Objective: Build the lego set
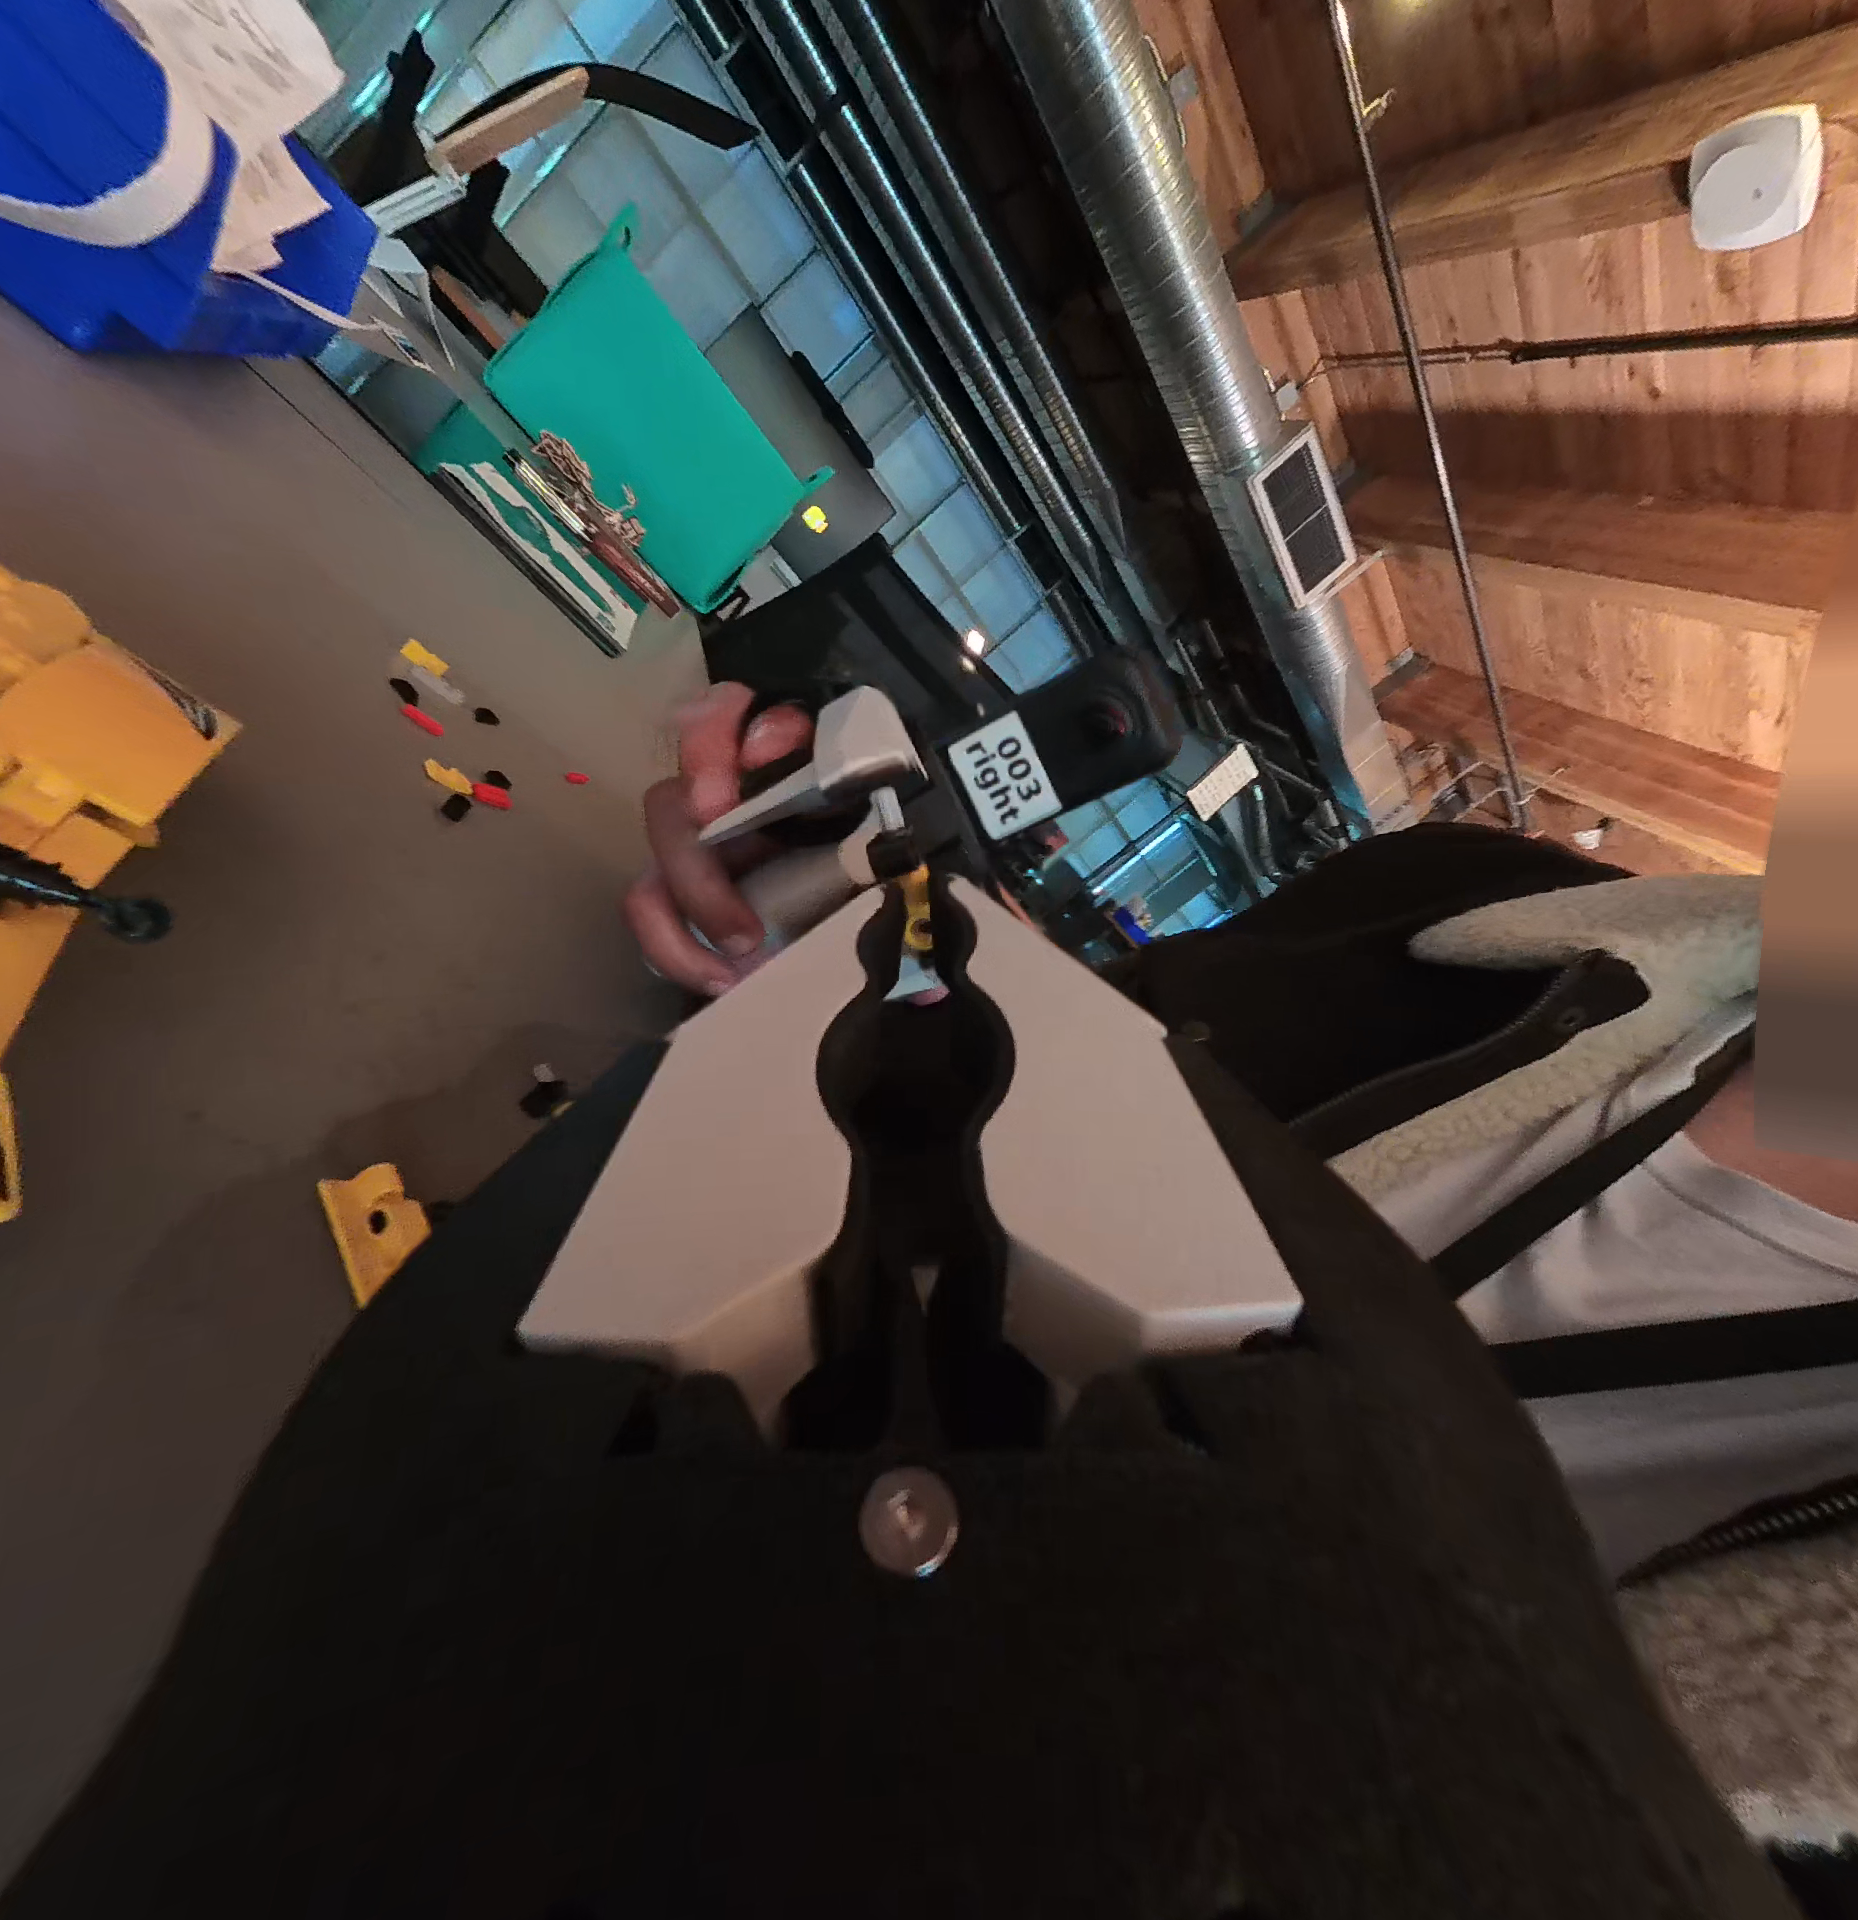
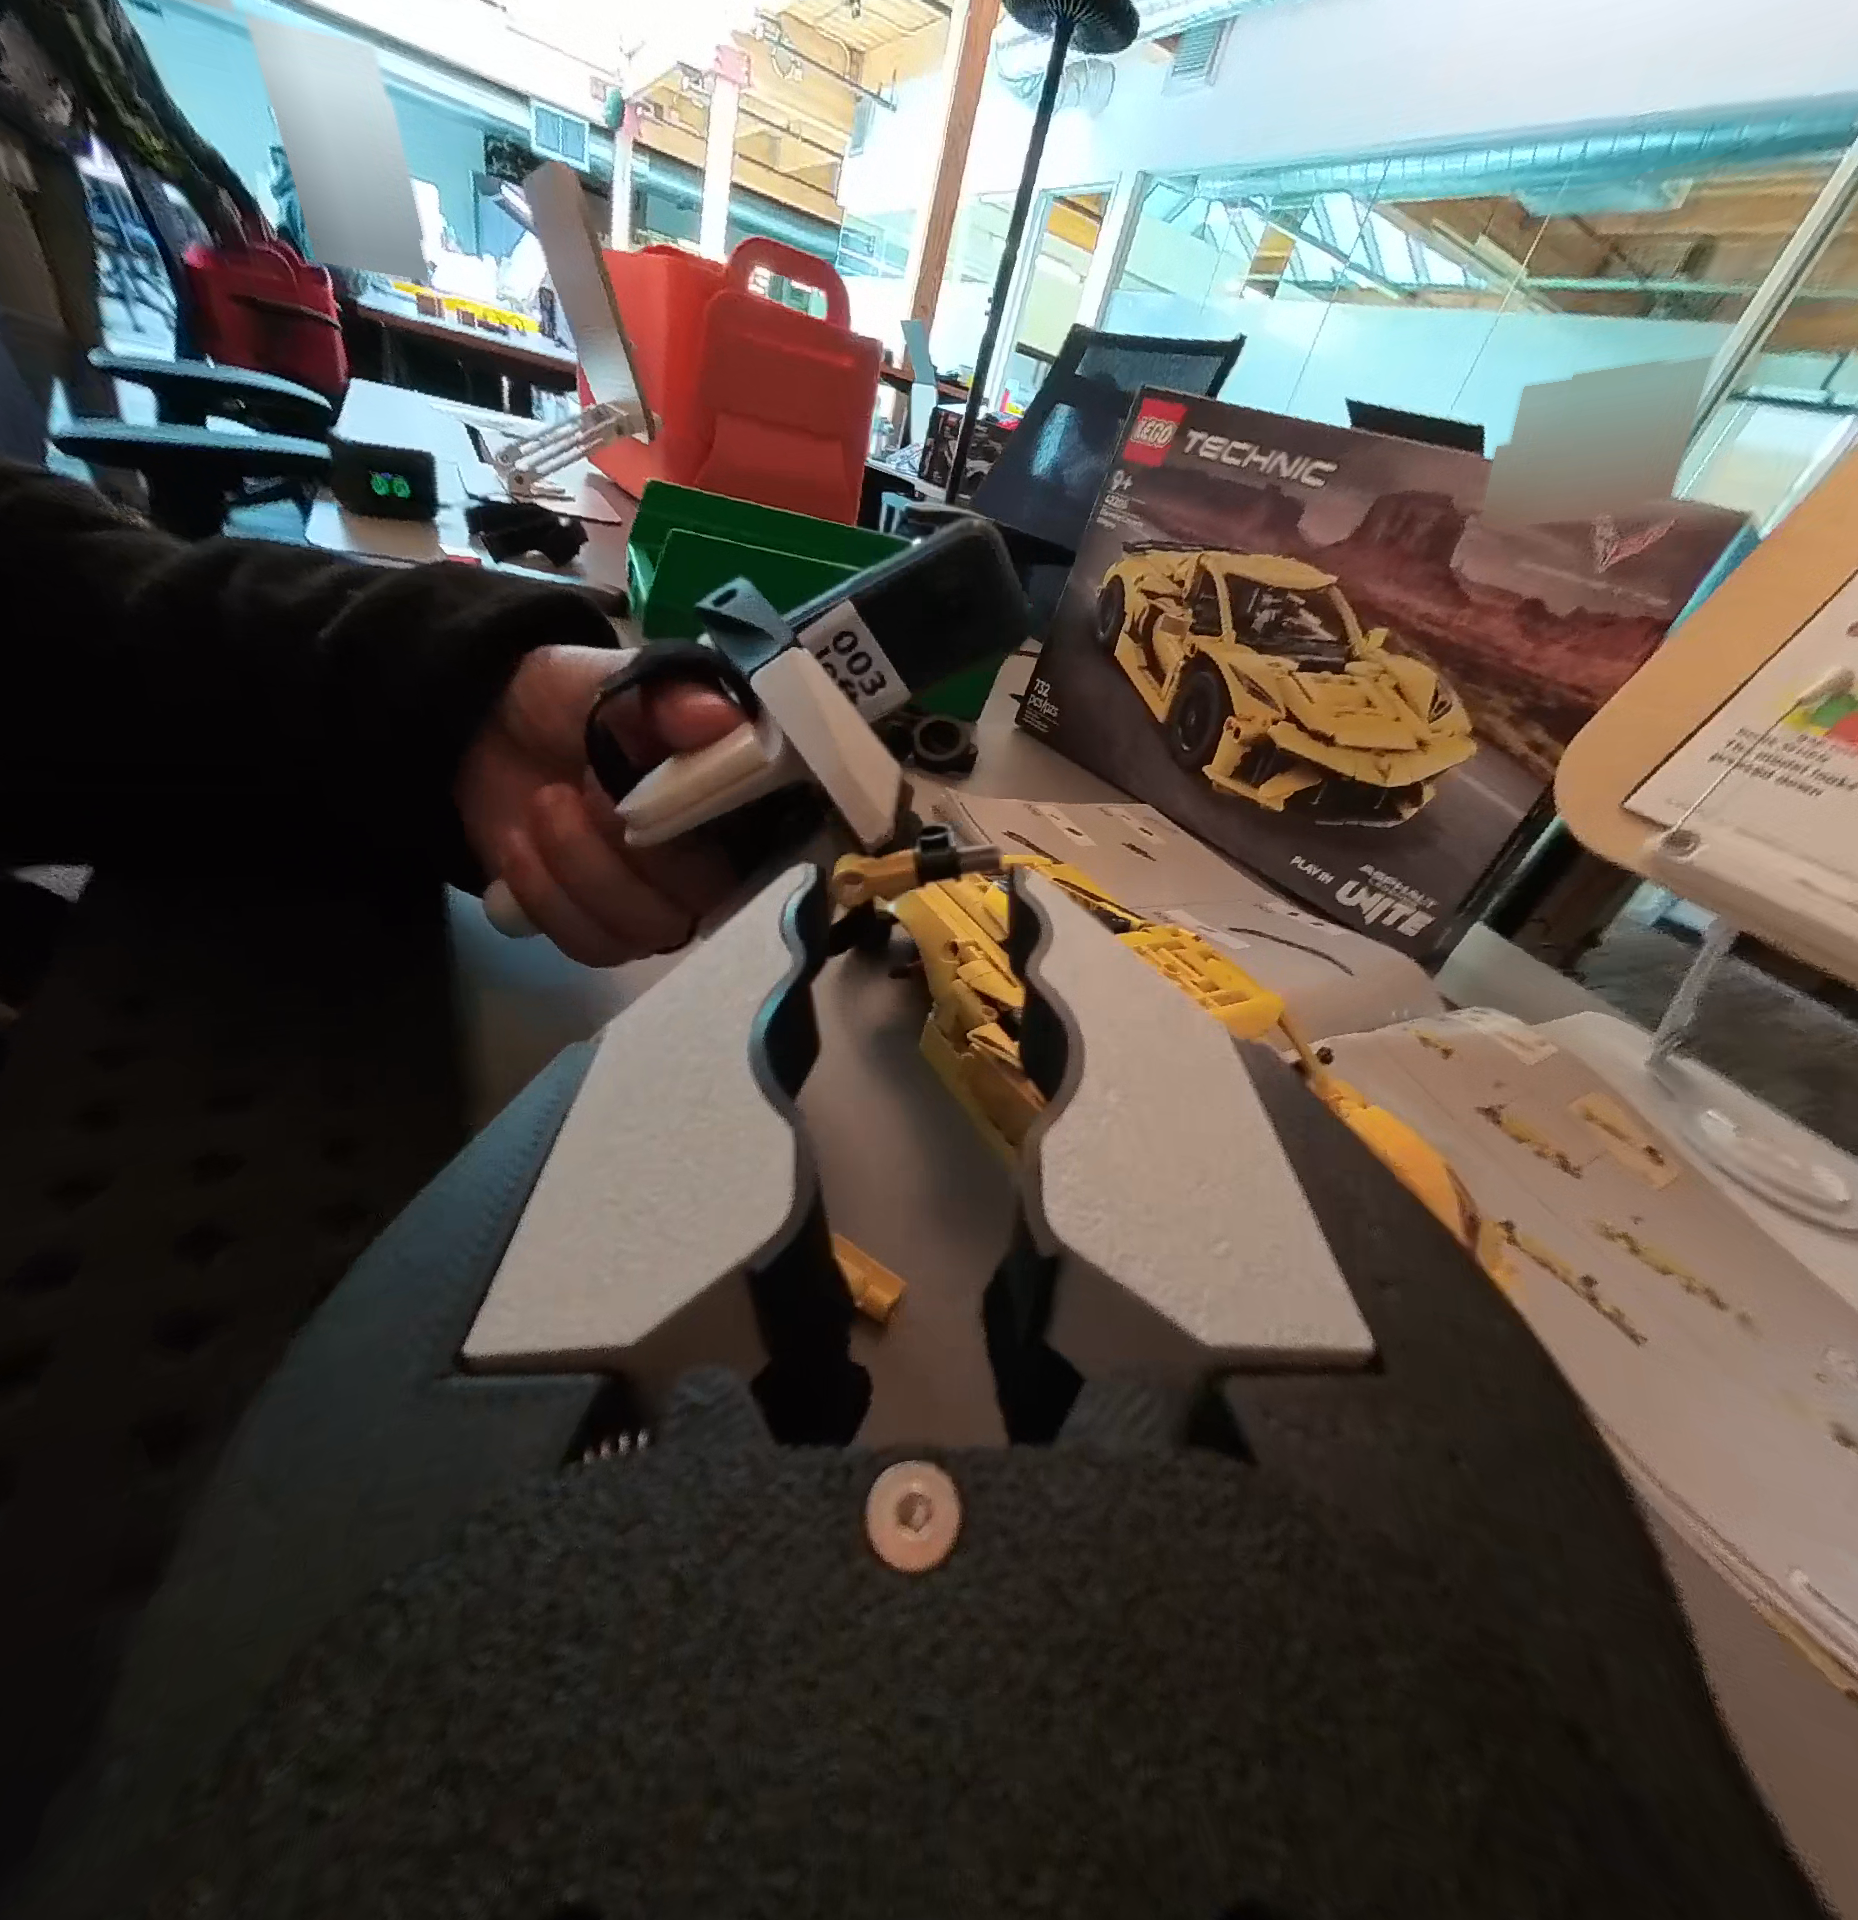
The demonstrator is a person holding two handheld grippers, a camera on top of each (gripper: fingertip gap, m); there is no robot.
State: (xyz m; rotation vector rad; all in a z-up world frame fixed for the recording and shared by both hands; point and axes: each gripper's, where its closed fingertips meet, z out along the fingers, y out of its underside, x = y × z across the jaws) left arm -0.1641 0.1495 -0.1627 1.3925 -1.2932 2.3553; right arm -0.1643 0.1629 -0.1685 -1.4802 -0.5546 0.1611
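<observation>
My left gripper [image 1: 912, 935] is shut on a small Lego assembly [image 1: 914, 916] made of a yellow connector, a black joint and a grey pin. I hold it up in the air. My right gripper [image 1: 883, 802], held in a hand, meets the pin end from beyond. In the right wrist view the right gripper [image 2: 920, 891] has its jaws apart, with the assembly [image 2: 935, 854] right at its tips. The left gripper [image 2: 897, 826] comes in from the upper left. The partly built yellow car body [image 2: 969, 977] lies on the table behind.
The Lego set box [image 2: 1320, 665] stands at the back right, with open instruction pages [image 2: 1527, 1195] in front of it. A green bin [image 2: 759, 582] is behind. Loose red, black and yellow pieces [image 1: 457, 727] and a yellow part [image 1: 369, 1226] lie on the grey table [image 1: 281, 520]. A blue bin [image 1: 94, 208] sits far left. Less than 4 cm separates the two grippers' tips.
</observation>
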